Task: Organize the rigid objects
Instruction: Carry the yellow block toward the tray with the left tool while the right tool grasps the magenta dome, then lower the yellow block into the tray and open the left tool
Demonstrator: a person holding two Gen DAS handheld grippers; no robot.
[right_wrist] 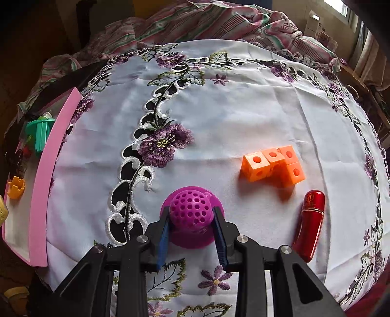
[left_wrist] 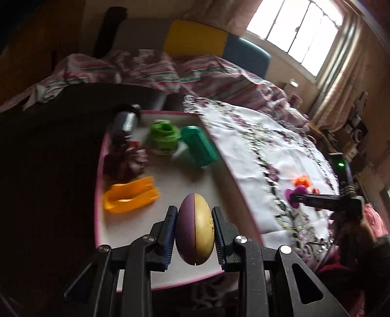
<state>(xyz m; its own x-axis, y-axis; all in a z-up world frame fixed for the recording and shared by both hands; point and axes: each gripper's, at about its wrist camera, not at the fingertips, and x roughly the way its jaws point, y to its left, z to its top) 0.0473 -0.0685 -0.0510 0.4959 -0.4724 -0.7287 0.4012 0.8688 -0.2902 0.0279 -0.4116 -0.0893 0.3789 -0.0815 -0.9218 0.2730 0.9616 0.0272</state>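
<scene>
My left gripper [left_wrist: 195, 230] is shut on a purple and gold egg-shaped toy [left_wrist: 195, 229], held above the pink-rimmed white tray [left_wrist: 170, 185]. In the tray lie an orange piece [left_wrist: 130, 196], a green toy [left_wrist: 164, 136], a teal piece [left_wrist: 198, 146] and a dark bottle [left_wrist: 125, 122]. My right gripper [right_wrist: 191, 219] has its fingers against both sides of a magenta perforated dome [right_wrist: 190, 211] that rests on the embroidered white cloth [right_wrist: 219, 109]. An orange cube block [right_wrist: 274, 165] and a red lipstick tube [right_wrist: 309, 224] lie to its right.
The tray's pink wall [right_wrist: 46, 170] stands at the cloth's left edge. A striped blanket [right_wrist: 195, 22] is bunched behind the cloth. A window [left_wrist: 297, 31] and cluttered shelves [left_wrist: 353, 131] are at the far right. The right gripper shows in the left wrist view [left_wrist: 316, 200].
</scene>
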